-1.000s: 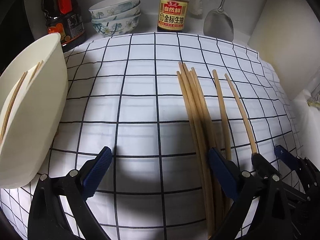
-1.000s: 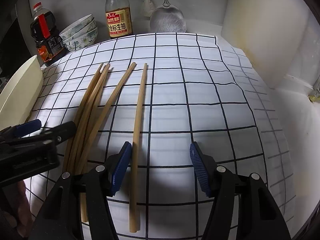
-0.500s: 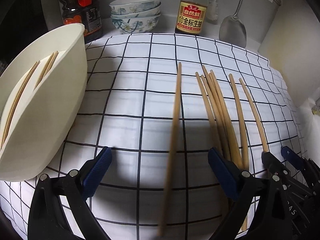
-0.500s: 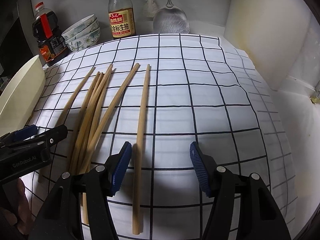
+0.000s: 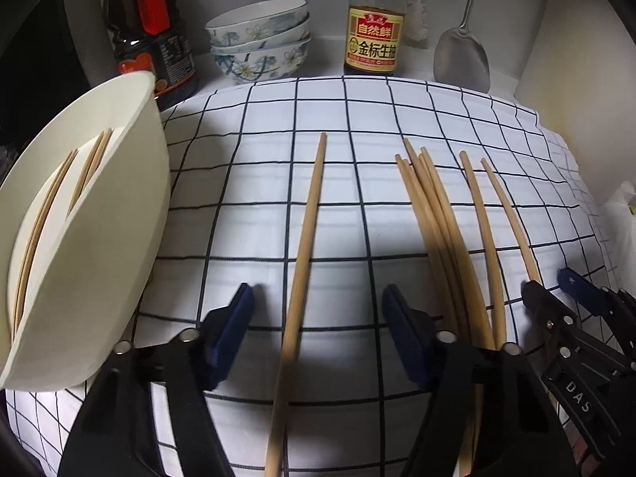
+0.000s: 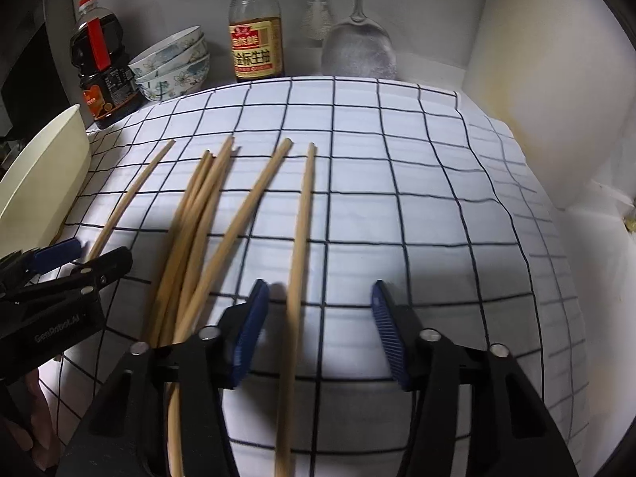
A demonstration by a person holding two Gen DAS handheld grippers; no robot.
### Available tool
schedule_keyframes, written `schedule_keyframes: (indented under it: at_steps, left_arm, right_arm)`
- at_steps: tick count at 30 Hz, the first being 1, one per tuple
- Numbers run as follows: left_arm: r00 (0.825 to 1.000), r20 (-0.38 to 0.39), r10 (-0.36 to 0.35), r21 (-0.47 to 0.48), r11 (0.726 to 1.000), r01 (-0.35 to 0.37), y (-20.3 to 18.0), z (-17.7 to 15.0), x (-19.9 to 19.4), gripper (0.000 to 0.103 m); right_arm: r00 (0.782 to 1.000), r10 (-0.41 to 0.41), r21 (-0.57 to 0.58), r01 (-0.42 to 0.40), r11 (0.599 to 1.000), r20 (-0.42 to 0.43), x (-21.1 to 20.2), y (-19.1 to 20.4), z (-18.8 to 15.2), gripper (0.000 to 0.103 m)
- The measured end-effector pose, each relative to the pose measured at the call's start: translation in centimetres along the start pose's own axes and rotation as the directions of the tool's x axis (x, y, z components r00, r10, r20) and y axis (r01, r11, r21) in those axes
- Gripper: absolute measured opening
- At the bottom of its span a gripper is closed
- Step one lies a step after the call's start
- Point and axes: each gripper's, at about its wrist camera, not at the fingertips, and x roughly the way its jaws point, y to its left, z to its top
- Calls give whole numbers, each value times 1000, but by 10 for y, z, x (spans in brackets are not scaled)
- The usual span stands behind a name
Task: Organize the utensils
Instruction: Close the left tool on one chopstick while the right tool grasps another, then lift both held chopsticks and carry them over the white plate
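Note:
On the checked cloth [image 5: 254,183] a single wooden chopstick [image 5: 308,230] lies between the blue pads of my left gripper [image 5: 318,330]. Its jaws are closing and neither pad touches the chopstick. Right of it lies a bundle of chopsticks [image 5: 437,230] and two more [image 5: 487,230]. In the right wrist view, the rightmost chopstick [image 6: 303,222] lies between the pads of my right gripper [image 6: 320,318], close to the left pad. These jaws are closing too, with no contact. The cream holder [image 5: 103,246] at left holds several chopsticks [image 5: 47,222].
Along the back wall stand a dark sauce jug [image 5: 147,28], stacked flowered bowls [image 5: 260,39], a soy sauce bottle [image 5: 373,28] and a metal spatula [image 5: 461,55]. A pale wall [image 6: 556,79] bounds the right side. The other gripper [image 6: 91,254] is at the left.
One chopstick has been drawn left out of the bundle and now lies alone between the left pads. Both grippers' jaws have narrowed. The left wrist view has shifted slightly left.

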Motion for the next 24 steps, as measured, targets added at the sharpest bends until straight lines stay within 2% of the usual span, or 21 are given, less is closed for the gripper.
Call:
schedule_keyframes:
  at_steps: [1, 3, 4, 5, 6, 8, 17, 24]
  left_arm:
    - [1000, 1, -5, 5, 1000, 5, -1, 1, 0, 54]
    - [1000, 1, -15, 13, 1000, 15, -4, 3, -1, 40]
    - [1000, 1, -17, 15, 1000, 17, -5, 2, -2, 36]
    - [1000, 1, -22, 18, 1000, 22, -6, 2, -2, 27]
    - [1000, 0, -29, 24, 999, 29, -7, 2, -3, 17]
    - [999, -9, -45, 34, 998, 46, -9, 1, -4, 8]
    - [991, -61, -117, -3, 993, 117, -6, -9, -14, 8]
    - [988, -53, -145, -15, 989, 144, 0, -11, -48, 7]
  right_arm:
    - [1000, 5, -7, -5, 1000, 0, 0, 2, 1, 36]
    - [1000, 12, -20, -12, 1000, -2, 1, 5, 3, 25]
    - [1000, 13, -31, -13, 999, -4, 1, 8, 3, 16]
    - [1000, 7, -42, -8, 999, -6, 1, 10, 3, 7]
    - [1000, 6, -46, -6, 999, -6, 1, 11, 3, 7]
    - [1000, 13, -43, -13, 999, -8, 0, 10, 2, 6]
    - [997, 67, 57, -65, 996, -36, -12, -4, -7, 6]
    - [995, 97, 107, -96, 990, -7, -46, -14, -7, 6]
